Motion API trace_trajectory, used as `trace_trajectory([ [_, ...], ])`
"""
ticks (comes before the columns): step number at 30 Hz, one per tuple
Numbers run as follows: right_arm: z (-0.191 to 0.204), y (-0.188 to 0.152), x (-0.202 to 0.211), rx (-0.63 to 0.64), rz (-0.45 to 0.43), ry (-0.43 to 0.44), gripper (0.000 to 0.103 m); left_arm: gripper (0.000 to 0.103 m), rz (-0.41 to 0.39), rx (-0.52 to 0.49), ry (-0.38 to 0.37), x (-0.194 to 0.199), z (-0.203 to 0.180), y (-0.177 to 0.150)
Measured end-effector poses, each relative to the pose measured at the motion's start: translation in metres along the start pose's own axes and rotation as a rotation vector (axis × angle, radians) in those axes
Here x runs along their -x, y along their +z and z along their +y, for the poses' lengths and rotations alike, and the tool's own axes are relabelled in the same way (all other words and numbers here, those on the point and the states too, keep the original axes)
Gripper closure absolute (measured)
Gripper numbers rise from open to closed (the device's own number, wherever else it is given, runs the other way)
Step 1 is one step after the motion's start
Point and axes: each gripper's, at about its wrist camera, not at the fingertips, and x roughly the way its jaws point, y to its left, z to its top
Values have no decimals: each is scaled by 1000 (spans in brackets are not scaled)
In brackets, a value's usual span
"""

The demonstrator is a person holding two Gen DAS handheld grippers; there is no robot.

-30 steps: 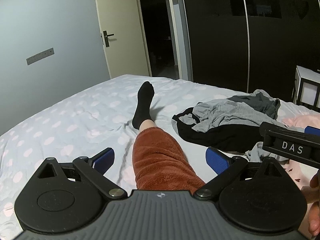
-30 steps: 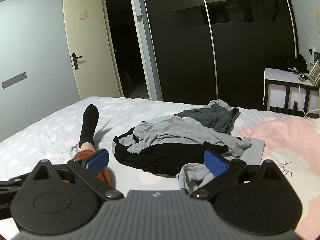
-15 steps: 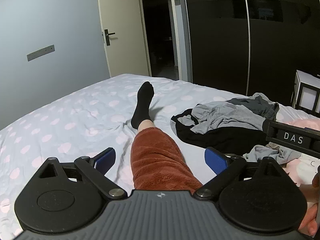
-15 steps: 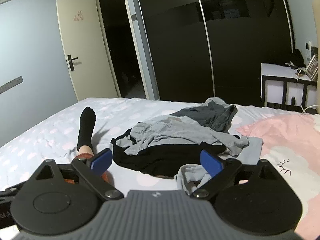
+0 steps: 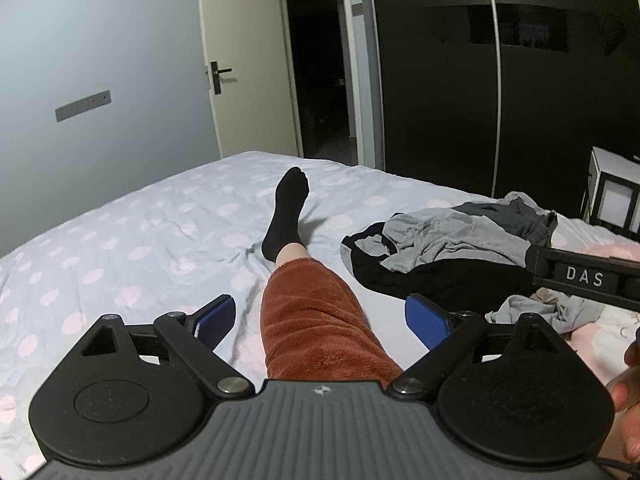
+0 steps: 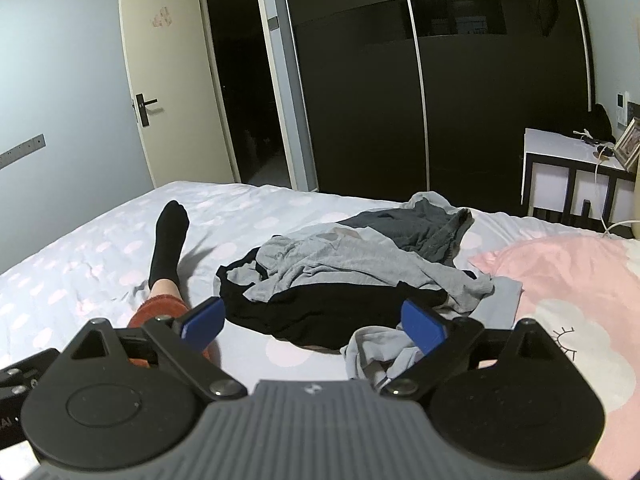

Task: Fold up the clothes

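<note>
Opening step of the folding task, judged from the layout: no garment is being held and nothing is lying folded. The left gripper (image 5: 320, 318), a black two-finger tool with blue pads, is hovering with its jaws spread wide above the person's outstretched leg in a rust-coloured fleece trouser leg (image 5: 320, 320) and black sock (image 5: 289, 208). The right gripper (image 6: 314, 322), of the same build, is likewise standing wide and empty, pointing at the rumpled heap of clothes (image 6: 344, 272) lying near the middle of the bed with the pale blue, pink-dotted cover (image 6: 100, 248), just beside a soft pink blanket (image 6: 568, 280). The heap is made up of thin, limp knits: a light grey top draped over a black garment, a darker grey piece behind, and a small crumpled grey item (image 6: 380, 350) nearest the right gripper. The next move is likely calling for one garment to be singled out, pinched at an edge and spread flat; the tangled layers may be dragging along together.
</note>
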Motion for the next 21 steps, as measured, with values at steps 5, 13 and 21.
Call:
trace_trajectory([
  [5, 0, 0, -2, 10, 14, -7, 7, 0, -1, -15, -5, -1, -2, -1],
  [13, 2, -1, -3, 23, 28, -10, 6, 0, 0, -35, -12, -2, -5, -1],
  [21, 1, 0, -7, 41, 43, -10, 6, 0, 37, -13, -18, -4, -1, -1],
])
